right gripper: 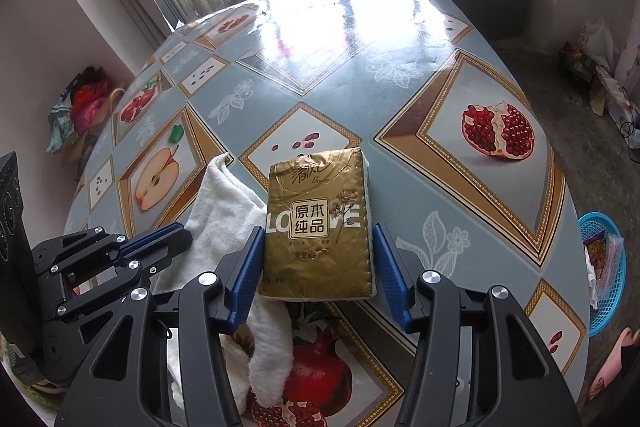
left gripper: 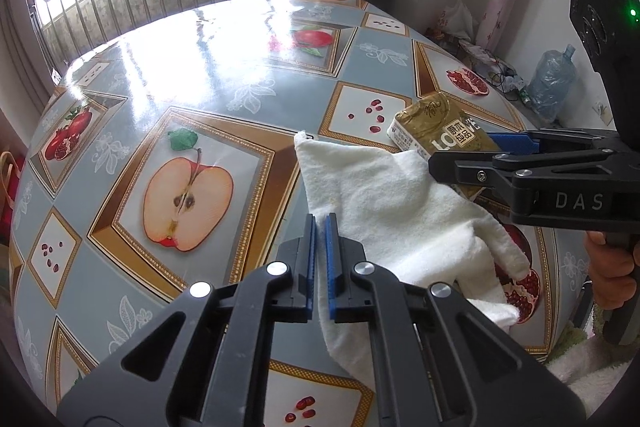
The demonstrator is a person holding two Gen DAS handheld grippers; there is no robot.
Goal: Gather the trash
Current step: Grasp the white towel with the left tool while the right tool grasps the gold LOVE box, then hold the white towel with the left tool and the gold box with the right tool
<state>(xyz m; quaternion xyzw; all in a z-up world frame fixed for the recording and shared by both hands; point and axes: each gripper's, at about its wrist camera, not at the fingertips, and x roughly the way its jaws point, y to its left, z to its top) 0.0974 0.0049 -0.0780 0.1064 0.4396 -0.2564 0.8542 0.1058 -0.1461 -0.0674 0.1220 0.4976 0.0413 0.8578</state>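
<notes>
My left gripper (left gripper: 320, 227) has its blue pads drawn together on the near edge of the white towel (left gripper: 384, 211), which seems pinched between them, though how much cloth they have caught I cannot tell; my right gripper (right gripper: 318, 263) stands partly closed around the gold tissue pack (right gripper: 318, 223), the left pad against its side and the right pad just beside the other, so I judge the grip formed or nearly so; the pack lies partly on the towel near the table's near edge, on the fruit-patterned tablecloth (right gripper: 400, 75); off the table's right side a blue basket (right gripper: 608, 267) already holds some wrappers; to my eye the collecting is barely begun, since both pieces rest on the table and neither is lifted or carried to the basket.
</notes>
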